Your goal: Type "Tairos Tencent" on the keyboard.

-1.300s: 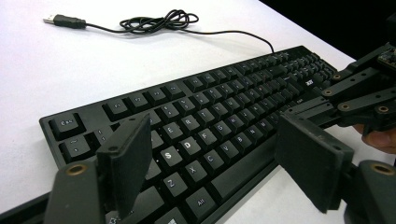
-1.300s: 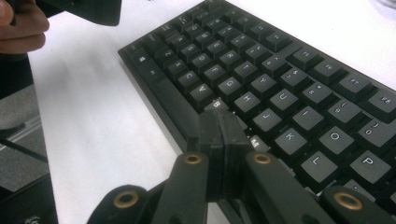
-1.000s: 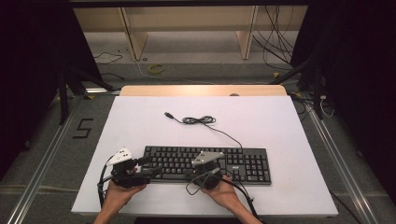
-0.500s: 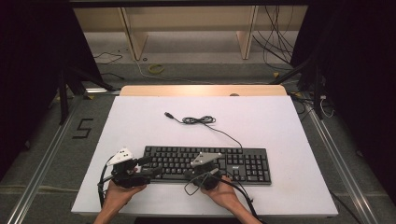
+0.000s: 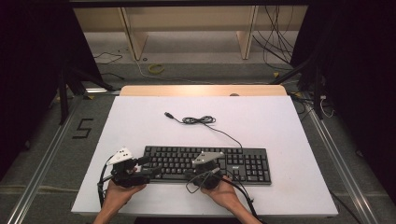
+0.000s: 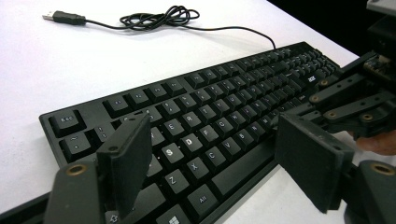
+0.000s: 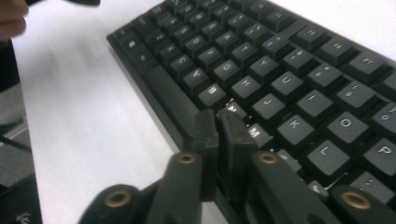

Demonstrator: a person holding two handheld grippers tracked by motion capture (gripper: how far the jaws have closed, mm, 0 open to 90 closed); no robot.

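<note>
- Keyboard point(image 5: 208, 164), black, lies flat on the white desk point(image 5: 280, 126), along the desk's near edge, a bit right of centre.
- Keyboard's cable point(image 5: 201, 120) runs off the far edge and lies in a loose coil beyond the keyboard, USB plug point(image 5: 169, 115) on bare desk at the end.
- Left gripper point(image 6: 219, 161) at the keyboard's left end: jaws spread wide apart, nothing between them, hanging above the lower-left letter keys (S, D, X, C visible between the jaws).
- Right gripper point(image 7: 218, 123) at the keyboard's near edge, around mid-length: jaws pressed together, tips down at the bottom letter row beside the M key. Can't tell whether they touch a key.
- Both hands come in from the desk's near edge, left hand point(image 5: 116, 193) and right hand point(image 5: 224, 192), each holding its gripper.
</note>
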